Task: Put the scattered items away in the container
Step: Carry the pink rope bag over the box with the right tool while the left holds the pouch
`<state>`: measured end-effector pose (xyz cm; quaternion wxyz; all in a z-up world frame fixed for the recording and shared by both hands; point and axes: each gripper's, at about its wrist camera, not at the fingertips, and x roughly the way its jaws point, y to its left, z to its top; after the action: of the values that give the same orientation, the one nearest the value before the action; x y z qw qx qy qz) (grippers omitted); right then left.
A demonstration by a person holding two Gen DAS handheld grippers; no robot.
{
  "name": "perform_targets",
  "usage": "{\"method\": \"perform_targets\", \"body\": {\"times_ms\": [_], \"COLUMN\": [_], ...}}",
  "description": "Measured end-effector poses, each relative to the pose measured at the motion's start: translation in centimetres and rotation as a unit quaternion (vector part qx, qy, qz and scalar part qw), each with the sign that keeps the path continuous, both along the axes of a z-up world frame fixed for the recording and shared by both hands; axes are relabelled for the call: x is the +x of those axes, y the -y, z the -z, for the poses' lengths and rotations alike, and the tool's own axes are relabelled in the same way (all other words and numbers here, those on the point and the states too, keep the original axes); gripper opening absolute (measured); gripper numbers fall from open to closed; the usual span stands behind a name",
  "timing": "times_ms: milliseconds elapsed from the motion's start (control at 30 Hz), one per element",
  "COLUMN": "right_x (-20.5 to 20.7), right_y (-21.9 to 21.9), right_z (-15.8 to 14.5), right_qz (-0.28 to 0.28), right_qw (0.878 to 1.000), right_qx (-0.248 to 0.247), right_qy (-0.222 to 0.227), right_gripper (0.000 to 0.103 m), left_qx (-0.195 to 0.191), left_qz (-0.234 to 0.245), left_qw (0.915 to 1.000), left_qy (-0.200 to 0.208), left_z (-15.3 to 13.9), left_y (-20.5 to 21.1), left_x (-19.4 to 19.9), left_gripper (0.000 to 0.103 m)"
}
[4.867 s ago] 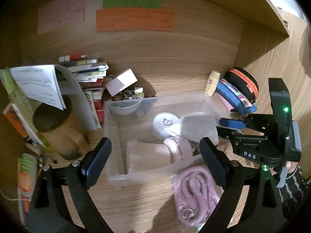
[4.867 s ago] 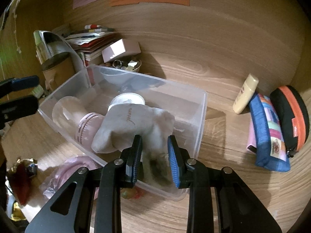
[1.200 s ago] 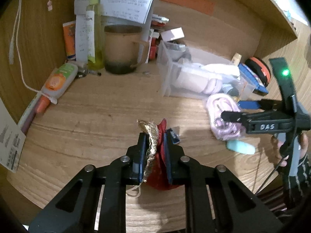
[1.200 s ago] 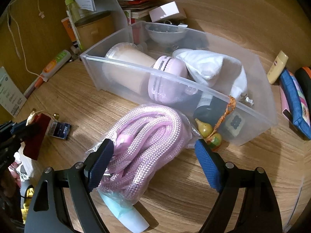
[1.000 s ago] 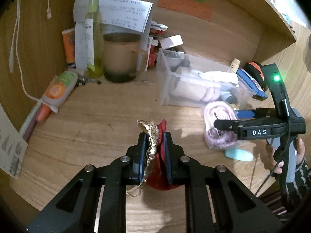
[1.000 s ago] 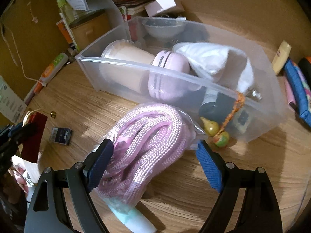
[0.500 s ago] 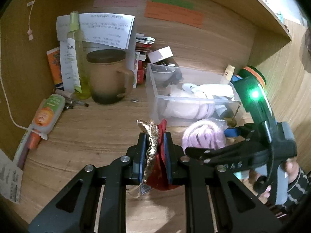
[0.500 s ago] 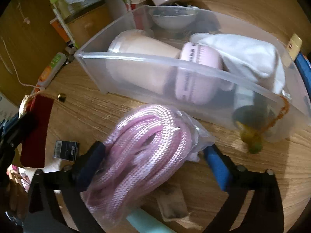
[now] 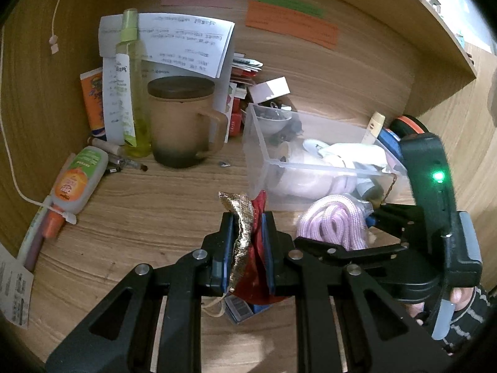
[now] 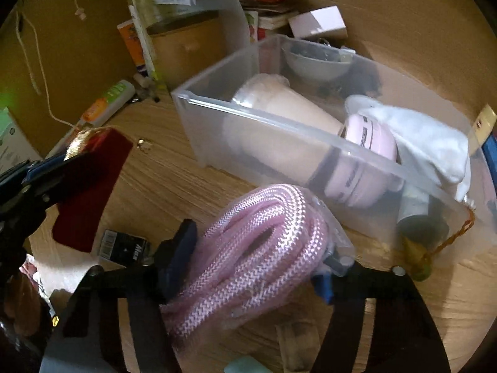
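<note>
Since a moment ago my right tool [image 10: 251, 261] has closed in around the bagged coil of pink braided rope [image 10: 248, 248], which lies on the wooden desk [image 9: 130, 199] just beside the clear plastic container [image 10: 279, 118]; it looks ready to lift in. My left tool [image 9: 247, 242] still grips the red-and-gold fabric pouch [image 9: 248, 236], now nearer the container.
</note>
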<state>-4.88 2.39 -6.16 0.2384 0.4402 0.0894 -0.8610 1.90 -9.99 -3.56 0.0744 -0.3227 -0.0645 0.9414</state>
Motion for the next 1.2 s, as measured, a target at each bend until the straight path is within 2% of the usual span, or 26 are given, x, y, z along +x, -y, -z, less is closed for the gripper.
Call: {"method": "perform_targets", "body": {"times_ms": [67,467,900,1200], "right_x": [0.1,1.8,2.4,2.0], "right_y": [-0.2,-1.0,-4.7,-8.6], "right_z": [-0.8,-3.9,-7.8,-11.0], "right_qz": [0.002,-0.003,0.014,0.038], "right_qw": [1.000,0.998,0.993,0.987], "right_qx": [-0.006,-0.006,-0.017,-0.068], "right_qy": [-0.006,-0.067,-0.117,-0.139], "right_gripper": [0.040,0.023,0.020,0.020], "left_qx": [0.001,-0.007,-0.004,0.010], "left_qz": [-0.001,0.013,0.030,0.039], "left_qw": [1.0000,0.9997,0.9991,0.9989], "left_qy": [-0.001,-0.021,-0.030,-0.025], "left_z": [-0.1,-1.9,-3.2,-3.7], "left_y": [0.0,-1.5,-4.3,-5.3], "left_x": [-0.1,-0.2,-1.7,-3.2], "left_gripper": [0.017,0.017,0.017,0.017]}}
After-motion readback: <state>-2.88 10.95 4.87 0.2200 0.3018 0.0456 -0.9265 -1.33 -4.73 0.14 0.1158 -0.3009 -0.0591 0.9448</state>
